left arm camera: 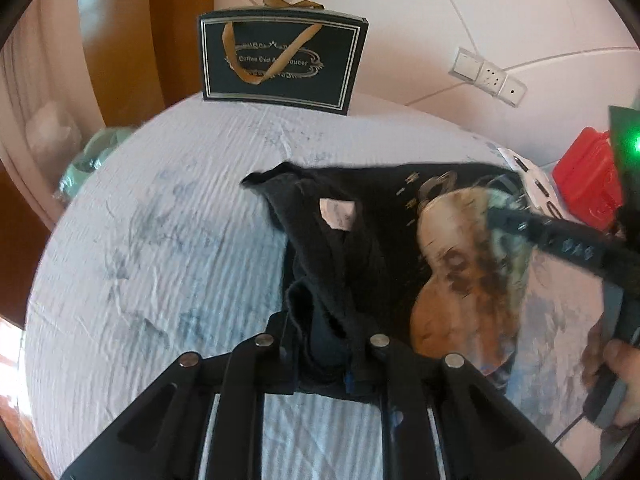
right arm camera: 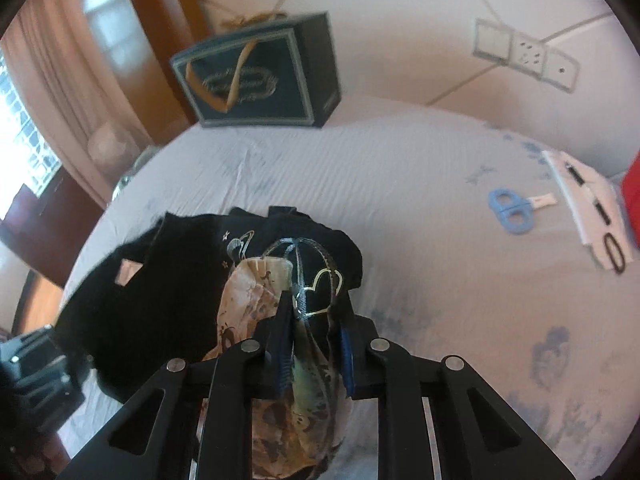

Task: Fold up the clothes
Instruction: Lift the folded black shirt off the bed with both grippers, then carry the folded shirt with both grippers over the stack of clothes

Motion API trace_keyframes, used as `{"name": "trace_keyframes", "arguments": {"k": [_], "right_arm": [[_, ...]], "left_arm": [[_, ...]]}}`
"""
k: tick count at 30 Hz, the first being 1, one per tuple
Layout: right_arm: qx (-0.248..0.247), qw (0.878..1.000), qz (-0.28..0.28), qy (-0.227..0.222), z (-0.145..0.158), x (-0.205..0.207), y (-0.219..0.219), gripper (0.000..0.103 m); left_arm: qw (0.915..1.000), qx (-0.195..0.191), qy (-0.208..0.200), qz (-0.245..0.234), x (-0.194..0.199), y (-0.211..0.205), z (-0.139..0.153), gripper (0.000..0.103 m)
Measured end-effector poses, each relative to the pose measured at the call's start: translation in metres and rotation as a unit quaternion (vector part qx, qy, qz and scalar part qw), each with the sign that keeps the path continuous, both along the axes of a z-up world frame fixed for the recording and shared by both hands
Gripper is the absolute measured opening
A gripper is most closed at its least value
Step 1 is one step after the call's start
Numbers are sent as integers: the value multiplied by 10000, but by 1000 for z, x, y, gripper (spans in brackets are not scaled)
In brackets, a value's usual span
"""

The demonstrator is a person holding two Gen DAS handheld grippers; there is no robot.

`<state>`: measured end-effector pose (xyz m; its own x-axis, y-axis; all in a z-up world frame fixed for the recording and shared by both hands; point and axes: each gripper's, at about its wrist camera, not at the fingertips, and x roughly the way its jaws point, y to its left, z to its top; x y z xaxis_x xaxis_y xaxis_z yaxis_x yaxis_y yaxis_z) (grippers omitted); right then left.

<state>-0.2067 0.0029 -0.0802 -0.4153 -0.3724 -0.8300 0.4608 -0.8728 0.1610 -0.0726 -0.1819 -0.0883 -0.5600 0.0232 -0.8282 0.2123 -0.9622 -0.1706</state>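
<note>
A black T-shirt (left arm camera: 360, 248) with a large tan and white print lies bunched on the pale blue sheet (left arm camera: 160, 240); a white neck label shows. My left gripper (left arm camera: 326, 344) is shut on a black fold of the T-shirt at its near edge. My right gripper (right arm camera: 314, 336) is shut on the printed part of the T-shirt (right arm camera: 280, 292) and holds it a little above the sheet (right arm camera: 440, 260). The right gripper also shows in the left wrist view (left arm camera: 496, 216), clamped on the print's far right side.
A dark gift bag (left arm camera: 280, 60) with gold ribbon stands at the back by the wall. Blue scissors (right arm camera: 512, 210) and a white card with pens (right arm camera: 592, 212) lie at the right. A red box (left arm camera: 588, 176) sits at the far right. Wall sockets (left arm camera: 488, 76) are behind.
</note>
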Motion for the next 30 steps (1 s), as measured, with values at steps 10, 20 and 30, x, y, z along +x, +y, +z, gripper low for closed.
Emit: {"name": "trace_keyframes", "arguments": {"k": [10, 20, 30], "right_arm": [[20, 9988, -460, 161, 32, 13, 83, 19], [-45, 9923, -1189, 335, 74, 32, 195, 19], [207, 9877, -1529, 250, 83, 25, 327, 19]], "left_arm": [[9984, 165, 61, -535, -12, 57, 12, 14], [9891, 143, 311, -1433, -36, 168, 52, 14], [9795, 73, 323, -1985, -52, 315, 63, 14]]}}
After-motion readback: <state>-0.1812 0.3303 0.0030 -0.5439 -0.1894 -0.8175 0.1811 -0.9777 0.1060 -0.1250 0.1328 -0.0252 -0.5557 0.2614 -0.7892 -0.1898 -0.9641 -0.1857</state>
